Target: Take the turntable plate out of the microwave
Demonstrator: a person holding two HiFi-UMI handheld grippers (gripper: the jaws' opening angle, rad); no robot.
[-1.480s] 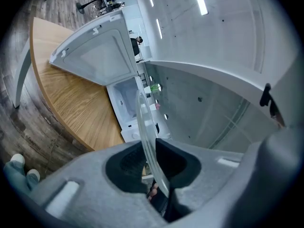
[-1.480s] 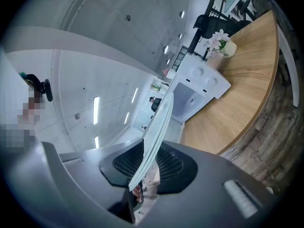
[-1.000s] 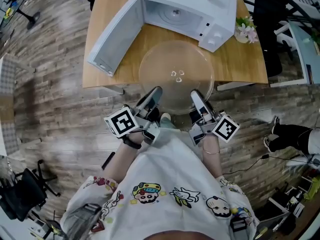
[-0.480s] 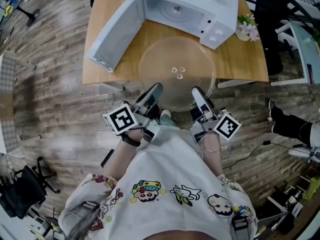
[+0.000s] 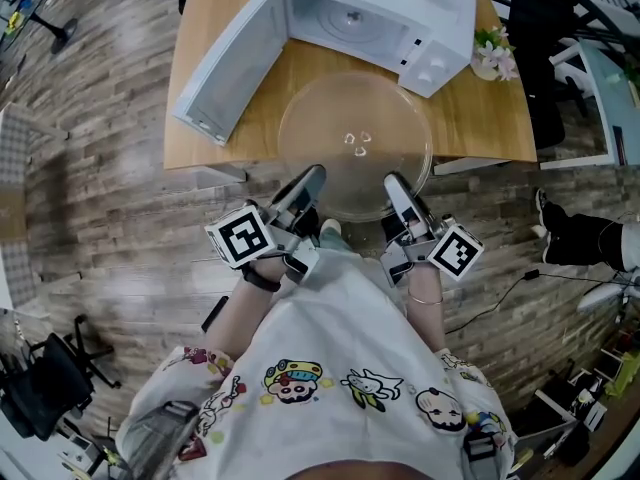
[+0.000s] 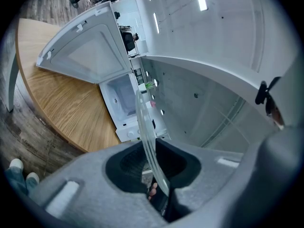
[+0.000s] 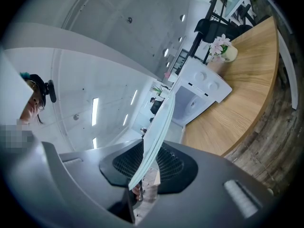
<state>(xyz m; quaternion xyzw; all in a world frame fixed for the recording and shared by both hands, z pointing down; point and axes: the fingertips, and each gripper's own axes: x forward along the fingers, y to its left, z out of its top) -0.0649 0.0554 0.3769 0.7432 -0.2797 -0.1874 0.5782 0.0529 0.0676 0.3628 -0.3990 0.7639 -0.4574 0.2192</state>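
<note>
Starting at the left, the microwave door (image 5: pixel 222 68) is seen swung wide open above the wooden table (image 5: pixel 200 138). Next along, the left gripper (image 5: pixel 308 183) is found clamped on the near rim of the turntable plate (image 5: pixel 355 133). In the left gripper view, the glass edge (image 6: pixel 148 141) is pinched between the dark pads (image 6: pixel 126 163).

The plate is out of the microwave (image 5: pixel 385 13). It is held flat in front of the open cavity, with its near rim overhanging the table's front edge toward the person (whether its underside touches the wood cannot be told). The right gripper (image 5: pixel 398 193) is closed on the same near rim, a little apart from the left one. In the right gripper view, the rim (image 7: pixel 156 132) is gripped between the ribbed pads (image 7: pixel 178 167). At the far right, a small pot of flowers (image 5: pixel 492 58) stands just beside the microwave.

The plate is judged to be stiff, fairly heavy, slick and brittle, being clear glass. Because both holds lie on one side, its weight hangs outward from the jaws, so it could slip or tip. A firm, level grip on the raised rim is advised, and a gentle set-down.
</note>
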